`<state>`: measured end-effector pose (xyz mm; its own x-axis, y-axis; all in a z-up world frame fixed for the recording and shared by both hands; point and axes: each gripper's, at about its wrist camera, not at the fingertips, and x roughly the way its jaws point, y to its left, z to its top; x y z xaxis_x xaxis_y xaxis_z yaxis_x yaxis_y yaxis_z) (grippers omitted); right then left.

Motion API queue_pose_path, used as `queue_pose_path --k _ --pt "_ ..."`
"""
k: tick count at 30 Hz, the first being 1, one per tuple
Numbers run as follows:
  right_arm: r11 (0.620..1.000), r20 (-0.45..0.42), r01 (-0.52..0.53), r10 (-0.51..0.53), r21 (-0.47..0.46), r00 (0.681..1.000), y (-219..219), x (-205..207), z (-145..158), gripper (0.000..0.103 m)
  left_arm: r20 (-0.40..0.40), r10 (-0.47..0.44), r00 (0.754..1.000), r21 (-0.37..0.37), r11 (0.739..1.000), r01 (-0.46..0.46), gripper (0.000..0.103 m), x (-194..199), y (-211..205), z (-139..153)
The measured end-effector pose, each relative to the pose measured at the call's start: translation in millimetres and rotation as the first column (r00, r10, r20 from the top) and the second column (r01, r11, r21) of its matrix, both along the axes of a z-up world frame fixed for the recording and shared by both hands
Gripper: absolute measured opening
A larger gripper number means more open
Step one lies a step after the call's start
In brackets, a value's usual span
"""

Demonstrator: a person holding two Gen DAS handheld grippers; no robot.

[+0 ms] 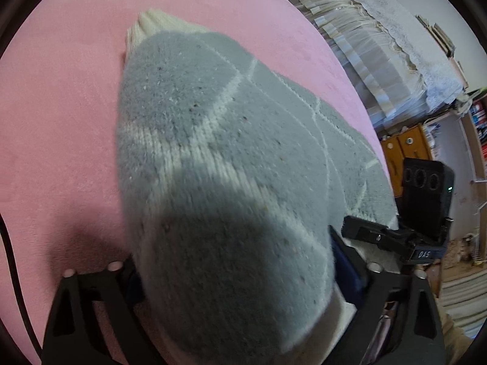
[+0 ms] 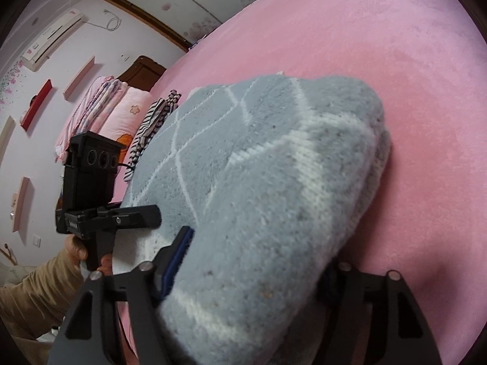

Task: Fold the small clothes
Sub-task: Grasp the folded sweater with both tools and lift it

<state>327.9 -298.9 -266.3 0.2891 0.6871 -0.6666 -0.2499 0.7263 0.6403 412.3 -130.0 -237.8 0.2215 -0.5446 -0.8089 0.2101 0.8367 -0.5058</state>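
A grey knitted garment (image 1: 194,127) with white lines and a cream ribbed hem lies bunched on the pink bed cover (image 1: 61,106). In the left wrist view a thick fold of it fills my left gripper (image 1: 234,258), and both blue pads press on the knit. My right gripper (image 1: 362,229) reaches onto the cloth's right edge. In the right wrist view another fold of the garment (image 2: 274,167) is wedged in my right gripper (image 2: 258,252); its left pad presses the cloth and its right pad is hidden. There my left gripper (image 2: 143,216) rests on the garment's left side, held by a hand in a tan sleeve (image 2: 33,289).
Striped clothes (image 2: 152,127) and folded pink bedding (image 2: 103,103) lie at the bed's head. A lace-covered pile (image 1: 380,45) and yellow cabinets (image 1: 404,146) stand beyond the bed's right edge. Wall shelves (image 2: 36,103) and an air conditioner (image 2: 51,36) hang on the left wall.
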Motion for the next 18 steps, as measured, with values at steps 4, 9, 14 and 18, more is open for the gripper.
queue_pose_path --k 4,9,14,18 --pt "0.998 0.022 0.033 -0.032 -0.051 0.999 5 -6 12 0.055 0.052 -0.017 0.999 0.058 0.998 0.014 0.074 -8 -8 18" --pt "0.993 0.063 0.043 -0.036 -0.113 0.997 12 -20 33 0.05 0.098 -0.009 0.995 0.079 0.997 0.001 0.066 -22 -8 39" --pt "0.993 0.077 0.044 -0.035 -0.112 0.996 23 -37 60 0.049 0.121 0.009 0.993 0.068 0.998 -0.017 0.066 -40 3 67" --pt "0.995 0.097 0.007 0.003 -0.102 0.995 44 -56 85 0.049 0.13 0.024 0.991 0.068 0.997 -0.033 0.066 -60 28 92"
